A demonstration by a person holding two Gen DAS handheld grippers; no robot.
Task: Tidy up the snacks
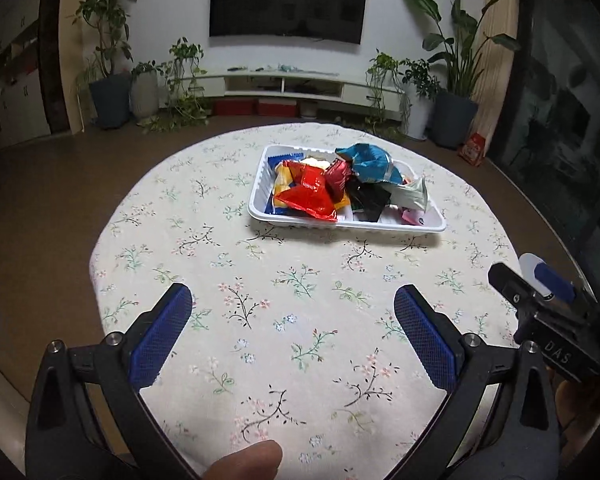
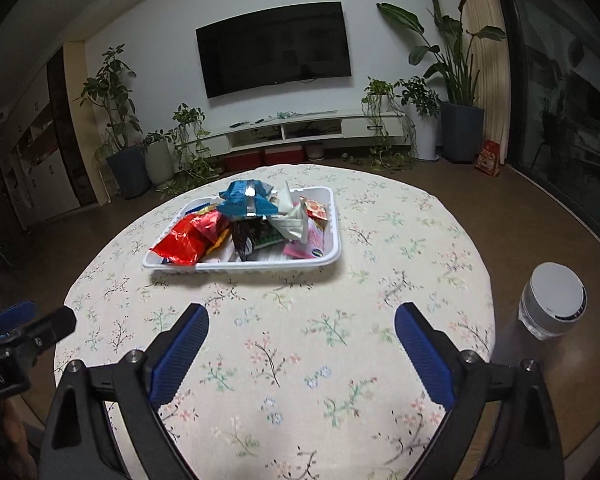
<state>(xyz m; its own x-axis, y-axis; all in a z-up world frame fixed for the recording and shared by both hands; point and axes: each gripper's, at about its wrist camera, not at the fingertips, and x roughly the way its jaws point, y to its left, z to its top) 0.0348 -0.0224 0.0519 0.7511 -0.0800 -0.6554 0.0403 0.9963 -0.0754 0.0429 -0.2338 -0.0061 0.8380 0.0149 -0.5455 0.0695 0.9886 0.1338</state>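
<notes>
Both tools hang wide with nothing between their pads: the left tool (image 1: 292,336) and the right tool (image 2: 300,352), over the near edge of the flowered surface (image 2: 400,240). Snack packets (image 1: 312,192) lie heaped in a white tray (image 1: 260,210) toward the far edge, well apart from both.

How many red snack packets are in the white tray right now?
2 show: a large bright red packet at the tray's near left corner, and a darker red one just behind it near the middle. Others may be buried under the pile.
</notes>
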